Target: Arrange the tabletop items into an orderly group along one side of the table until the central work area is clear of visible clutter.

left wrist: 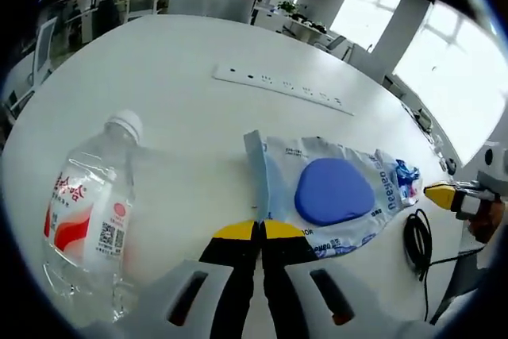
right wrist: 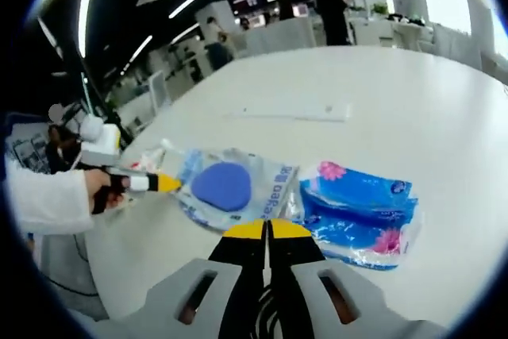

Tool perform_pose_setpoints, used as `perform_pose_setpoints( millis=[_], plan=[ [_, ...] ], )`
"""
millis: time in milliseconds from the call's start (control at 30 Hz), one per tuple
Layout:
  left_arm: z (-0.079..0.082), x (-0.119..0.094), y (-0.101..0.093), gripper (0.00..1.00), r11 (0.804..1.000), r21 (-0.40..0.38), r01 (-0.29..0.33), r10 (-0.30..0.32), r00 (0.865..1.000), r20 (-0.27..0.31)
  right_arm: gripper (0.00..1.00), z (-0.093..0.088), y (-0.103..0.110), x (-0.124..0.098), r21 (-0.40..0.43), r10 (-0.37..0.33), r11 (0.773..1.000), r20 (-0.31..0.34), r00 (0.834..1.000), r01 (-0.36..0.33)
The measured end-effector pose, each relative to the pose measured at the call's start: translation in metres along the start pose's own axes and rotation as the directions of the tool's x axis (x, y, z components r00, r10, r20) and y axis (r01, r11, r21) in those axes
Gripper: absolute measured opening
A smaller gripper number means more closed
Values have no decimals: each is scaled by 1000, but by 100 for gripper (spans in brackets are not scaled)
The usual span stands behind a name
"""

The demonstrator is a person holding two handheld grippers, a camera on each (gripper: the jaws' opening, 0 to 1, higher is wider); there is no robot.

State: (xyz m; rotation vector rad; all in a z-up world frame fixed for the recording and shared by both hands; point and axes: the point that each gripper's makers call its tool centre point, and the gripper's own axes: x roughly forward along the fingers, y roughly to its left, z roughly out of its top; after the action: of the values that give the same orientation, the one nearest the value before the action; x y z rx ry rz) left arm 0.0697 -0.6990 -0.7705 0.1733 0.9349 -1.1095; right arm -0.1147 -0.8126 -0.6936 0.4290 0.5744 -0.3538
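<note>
Left gripper view: left gripper [left wrist: 259,230] with jaws pressed together, yellow tips meeting at the near edge of the clear pouch [left wrist: 337,196] with the blue oval pad inside — whether any film is pinched between them, cannot tell. Water bottle [left wrist: 91,212] lying on its side just left of the jaws; black cable [left wrist: 418,240] to the right. Risk: dragging the pouch could nudge the bottle and set it rolling.

Right gripper view: right gripper [right wrist: 268,231] closed on nothing, tips just short of the pouch and the blue tissue pack [right wrist: 361,212], which touch each other. Risk — a push here may crumple rather than slide them.
</note>
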Motion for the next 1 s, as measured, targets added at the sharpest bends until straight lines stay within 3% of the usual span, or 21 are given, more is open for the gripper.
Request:
perform_pose_setpoints(
  millis=[233,367,567,633,867,1000],
  plan=[
    [-1,-1,-2,0,1000,29,-5,5,1000,-4,0,36,4,-55,7,17,1000,124,992,-18],
    [-1,-1,-2,0,999,34,-8,9,1000,-2,0,61,13,-97,33,29,999,219,975,-37],
    [-1,-2,-3,0,999,40,-17,17,1000,0,0,91,28,-151,-2,44,999,299,953,-46],
    [0,-3,-4,0,997,66,-25,25,1000,8,0,99,33,-164,-56,53,998,315,947,-37],
    [2,-10,-7,6,993,113,-13,11,1000,21,0,104,36,-192,-56,48,998,346,937,-31],
    [17,-19,-9,18,995,99,-2,-7,996,92,0,94,34,-200,-27,32,999,355,934,-24]
  ],
)
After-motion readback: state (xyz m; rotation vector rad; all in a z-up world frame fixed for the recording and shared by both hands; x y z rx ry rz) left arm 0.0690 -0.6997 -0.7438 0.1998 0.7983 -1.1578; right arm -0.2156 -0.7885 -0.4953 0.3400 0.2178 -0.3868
